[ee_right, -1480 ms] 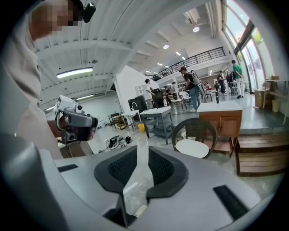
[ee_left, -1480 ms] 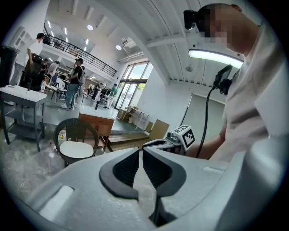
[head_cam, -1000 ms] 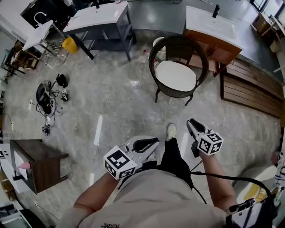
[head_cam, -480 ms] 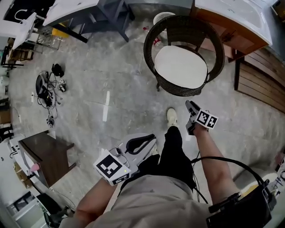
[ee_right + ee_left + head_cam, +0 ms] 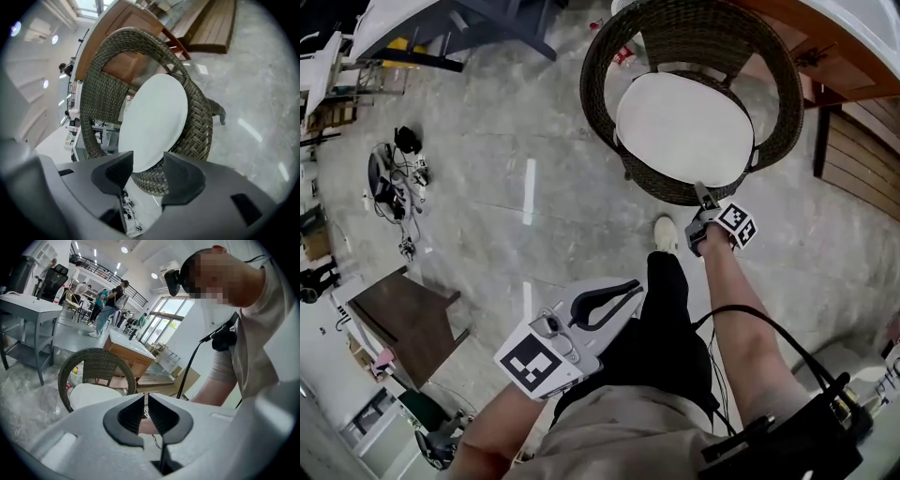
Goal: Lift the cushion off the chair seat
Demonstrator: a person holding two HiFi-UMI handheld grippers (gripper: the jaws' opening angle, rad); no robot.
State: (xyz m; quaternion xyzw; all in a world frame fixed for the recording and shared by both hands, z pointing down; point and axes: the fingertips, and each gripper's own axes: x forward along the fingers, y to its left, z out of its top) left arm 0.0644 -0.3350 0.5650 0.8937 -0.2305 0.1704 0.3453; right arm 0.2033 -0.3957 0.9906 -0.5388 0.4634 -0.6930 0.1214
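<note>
A round white cushion (image 5: pixel 680 127) lies on the seat of a dark wicker tub chair (image 5: pixel 605 56). My right gripper (image 5: pixel 703 193) is stretched out to the chair's front rim, just short of the cushion's near edge. In the right gripper view the cushion (image 5: pixel 154 117) and wicker rim (image 5: pixel 199 126) fill the space beyond my right gripper (image 5: pixel 147 161); its jaws have just been opening and stand open with nothing between them. My left gripper (image 5: pixel 635 286) hangs back by my thigh, shut and empty. The left gripper view shows my left gripper (image 5: pixel 146 400) facing the chair (image 5: pixel 93 362) and cushion (image 5: pixel 91 394) from farther off.
A dark wooden side table (image 5: pixel 403 319) stands at the lower left, with a tangle of cables and gear (image 5: pixel 389 183) on the floor beyond it. A wooden counter (image 5: pixel 853 56) and slatted boards (image 5: pixel 862 159) are right of the chair. People (image 5: pixel 110 298) stand far behind.
I have stepped up to the chair, which now looks larger. My right gripper swung forward and down to the front rim, rolling over. My left gripper dropped back beside my leg.
</note>
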